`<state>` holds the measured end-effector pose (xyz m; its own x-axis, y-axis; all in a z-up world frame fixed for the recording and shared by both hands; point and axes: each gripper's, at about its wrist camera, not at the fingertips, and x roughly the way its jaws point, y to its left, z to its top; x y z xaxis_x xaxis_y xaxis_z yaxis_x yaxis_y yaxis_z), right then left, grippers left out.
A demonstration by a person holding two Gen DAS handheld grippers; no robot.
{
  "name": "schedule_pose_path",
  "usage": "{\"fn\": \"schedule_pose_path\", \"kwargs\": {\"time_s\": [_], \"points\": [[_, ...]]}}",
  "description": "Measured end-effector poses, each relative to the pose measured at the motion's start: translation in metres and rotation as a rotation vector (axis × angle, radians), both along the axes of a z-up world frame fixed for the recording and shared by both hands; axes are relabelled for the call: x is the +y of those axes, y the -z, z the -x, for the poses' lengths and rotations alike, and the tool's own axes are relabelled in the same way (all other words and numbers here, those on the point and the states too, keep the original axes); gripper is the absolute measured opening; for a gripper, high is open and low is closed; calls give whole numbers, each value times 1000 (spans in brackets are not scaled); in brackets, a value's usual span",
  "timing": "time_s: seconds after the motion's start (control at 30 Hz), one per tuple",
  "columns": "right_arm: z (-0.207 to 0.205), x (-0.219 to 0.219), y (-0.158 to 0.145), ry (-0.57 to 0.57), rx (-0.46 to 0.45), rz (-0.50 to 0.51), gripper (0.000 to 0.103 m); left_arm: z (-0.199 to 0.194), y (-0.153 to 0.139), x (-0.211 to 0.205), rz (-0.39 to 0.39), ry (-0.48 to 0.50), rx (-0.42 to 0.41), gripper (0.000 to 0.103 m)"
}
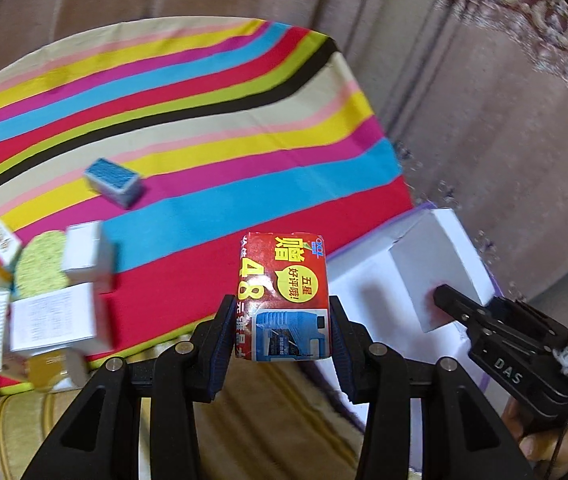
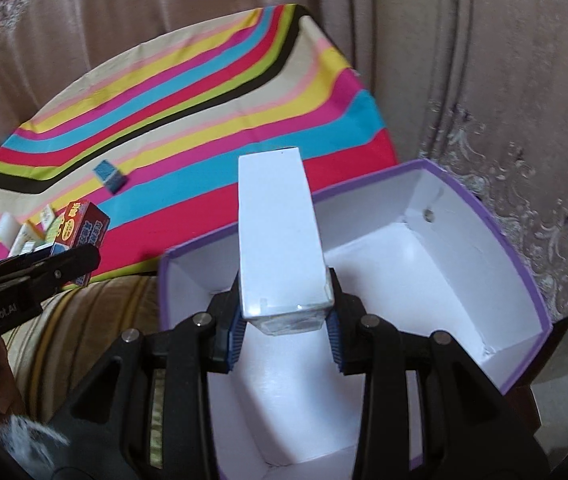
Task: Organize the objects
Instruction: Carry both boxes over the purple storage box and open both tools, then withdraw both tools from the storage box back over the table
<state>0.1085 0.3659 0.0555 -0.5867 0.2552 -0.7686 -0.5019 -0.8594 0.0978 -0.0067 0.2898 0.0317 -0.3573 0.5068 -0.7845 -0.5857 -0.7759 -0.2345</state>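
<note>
My left gripper (image 1: 282, 320) is shut on a red printed packet (image 1: 283, 292) and holds it above the near edge of the striped cloth (image 1: 204, 128). My right gripper (image 2: 284, 320) is shut on a plain white box (image 2: 280, 232) and holds it over the open purple-rimmed white storage box (image 2: 516, 264). In the left wrist view the right gripper (image 1: 444, 300) and its white box (image 1: 440, 276) show at the right over the storage box (image 1: 356, 276). In the right wrist view the red packet (image 2: 82, 224) shows at the left in the left gripper.
A small blue box (image 1: 114, 180) lies alone on the cloth. A heap of small white and yellow boxes (image 1: 48, 300) with a green round pad (image 1: 40, 264) lies at the cloth's near left. Curtains (image 1: 484, 80) hang behind. A striped cushion (image 1: 284, 420) is below.
</note>
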Motion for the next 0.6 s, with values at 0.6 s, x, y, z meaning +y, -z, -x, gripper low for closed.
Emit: {"fn": "schedule_pose_path", "kwargs": {"time_s": [0.6], "points": [[-2,4,-1,21,-4,40,66,-12,-4,4,7,24,38,84]]}}
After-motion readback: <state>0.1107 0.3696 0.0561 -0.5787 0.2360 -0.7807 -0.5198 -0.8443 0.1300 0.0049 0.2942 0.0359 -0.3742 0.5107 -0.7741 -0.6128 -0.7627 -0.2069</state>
